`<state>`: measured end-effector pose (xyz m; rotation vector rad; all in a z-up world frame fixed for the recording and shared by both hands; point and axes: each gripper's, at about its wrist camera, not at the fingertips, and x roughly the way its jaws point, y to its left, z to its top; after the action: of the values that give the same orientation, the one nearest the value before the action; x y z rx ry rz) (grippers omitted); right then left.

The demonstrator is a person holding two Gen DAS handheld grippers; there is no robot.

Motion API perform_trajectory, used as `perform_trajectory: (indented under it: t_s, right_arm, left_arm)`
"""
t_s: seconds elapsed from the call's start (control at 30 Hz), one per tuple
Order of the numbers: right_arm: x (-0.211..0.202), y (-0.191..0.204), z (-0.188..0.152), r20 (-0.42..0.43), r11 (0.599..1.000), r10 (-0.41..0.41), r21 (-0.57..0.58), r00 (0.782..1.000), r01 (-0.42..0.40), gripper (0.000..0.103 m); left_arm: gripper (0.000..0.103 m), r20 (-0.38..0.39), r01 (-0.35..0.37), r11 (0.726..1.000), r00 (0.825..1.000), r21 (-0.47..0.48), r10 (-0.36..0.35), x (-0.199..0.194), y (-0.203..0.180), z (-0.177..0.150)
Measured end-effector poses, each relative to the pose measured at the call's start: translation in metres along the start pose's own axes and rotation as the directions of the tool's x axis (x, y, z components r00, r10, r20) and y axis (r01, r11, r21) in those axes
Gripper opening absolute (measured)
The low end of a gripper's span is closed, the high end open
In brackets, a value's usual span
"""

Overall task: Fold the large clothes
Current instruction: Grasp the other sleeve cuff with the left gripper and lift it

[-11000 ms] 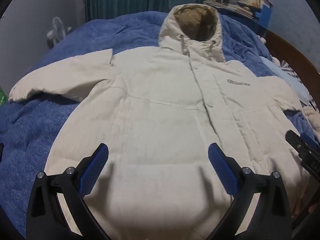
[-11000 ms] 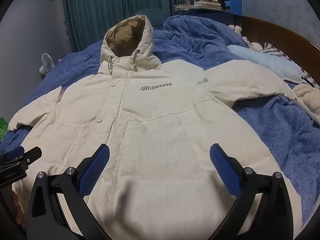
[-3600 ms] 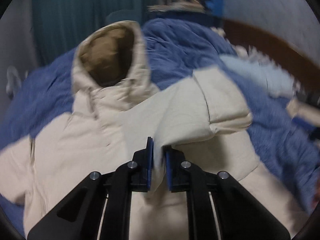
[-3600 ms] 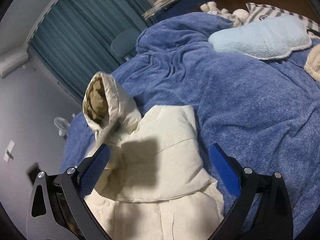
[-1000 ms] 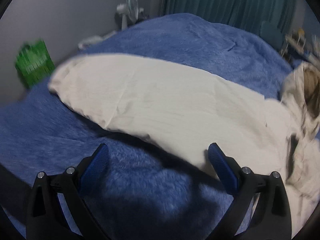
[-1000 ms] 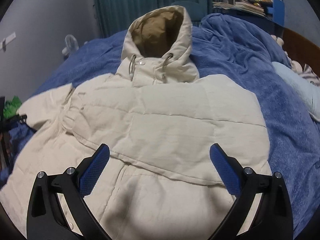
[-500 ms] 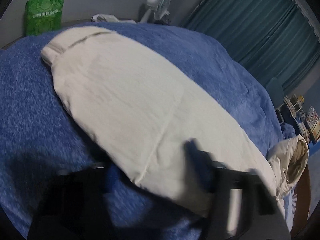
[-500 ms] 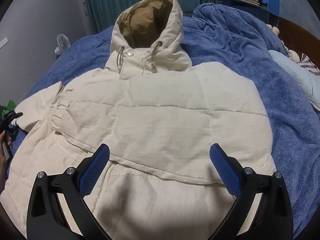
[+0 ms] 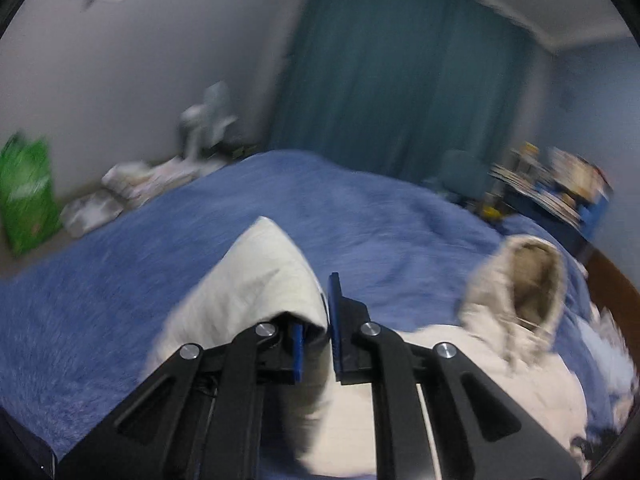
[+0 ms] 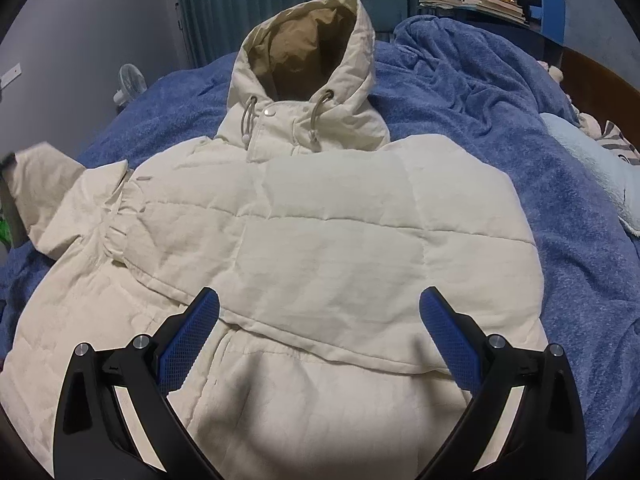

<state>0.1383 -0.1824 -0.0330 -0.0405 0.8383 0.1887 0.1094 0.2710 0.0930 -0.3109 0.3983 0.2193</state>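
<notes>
Half a second ago the left tongs (image 9: 316, 346) were spread beside the flat left sleeve (image 9: 256, 280); now they are pressed together on its cuff end and have lifted it off the bed (image 9: 120, 280), the camera swinging toward the hood (image 9: 520, 280). How deep the bite goes is hard to tell, since that frame is blurred. Right tongs (image 10: 320, 340) hang spread over the jacket (image 10: 320, 240), touching nothing.

One cream puffer jacket lies face up across the blue bed, hood toward the curtains, its right sleeve (image 10: 360, 208) already folded across the chest. It looks light for its bulk, soft and springy; padded layers will likely puff back and slide, so each fold wants pressing flat. Cuffs, hem and seams seem the surest places to pinch.

Counted: one jacket, one hood, two sleeves, two drawcords (image 10: 248, 116), one pale blue cushion (image 10: 592, 160), one fan (image 10: 130, 80).
</notes>
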Motion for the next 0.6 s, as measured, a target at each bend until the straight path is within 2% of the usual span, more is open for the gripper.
perform_trajectory:
  t_s: [0.07,0.17,0.27,0.33,0.43,0.5,0.6]
  right_arm:
    - [-0.002,-0.003,0.002,0.007,1.0,0.002,0.011,1.0,-0.002,0.097]
    - [-0.007,-0.009,0.005,0.019,1.0,0.002,0.026,1.0,-0.003,0.097]
    - [-0.015,-0.019,0.011,0.039,0.998,0.004,0.056,0.999,-0.006,0.097]
    - [-0.02,-0.028,0.014,0.054,0.997,-0.006,0.079,0.999,0.001,0.097]
    - [-0.026,-0.044,0.019,0.068,0.993,-0.02,0.116,0.997,0.012,0.097]
    - [-0.029,-0.057,0.021,0.077,0.989,-0.021,0.151,0.997,0.01,0.097]
    - [-0.032,-0.078,0.024,0.079,0.976,-0.032,0.216,0.996,0.015,0.097]
  left_arm:
    - [0.008,0.026,0.043,0.994,0.999,0.097,-0.046,-0.013,-0.047,0.005]
    - [0.008,0.03,0.114,0.977,0.992,0.183,-0.121,-0.03,-0.101,0.005]
    - [0.008,-0.005,0.209,0.941,0.976,0.264,-0.216,-0.038,-0.163,0.0]
    - [0.008,-0.034,0.274,0.906,0.96,0.322,-0.279,-0.043,-0.208,-0.011]
    - [0.008,-0.105,0.342,0.856,0.939,0.387,-0.328,-0.04,-0.26,-0.039]
    - [0.008,-0.184,0.386,0.828,0.922,0.407,-0.34,-0.033,-0.291,-0.066]
    - [0.008,-0.307,0.439,0.81,0.891,0.388,-0.335,-0.014,-0.318,-0.109]
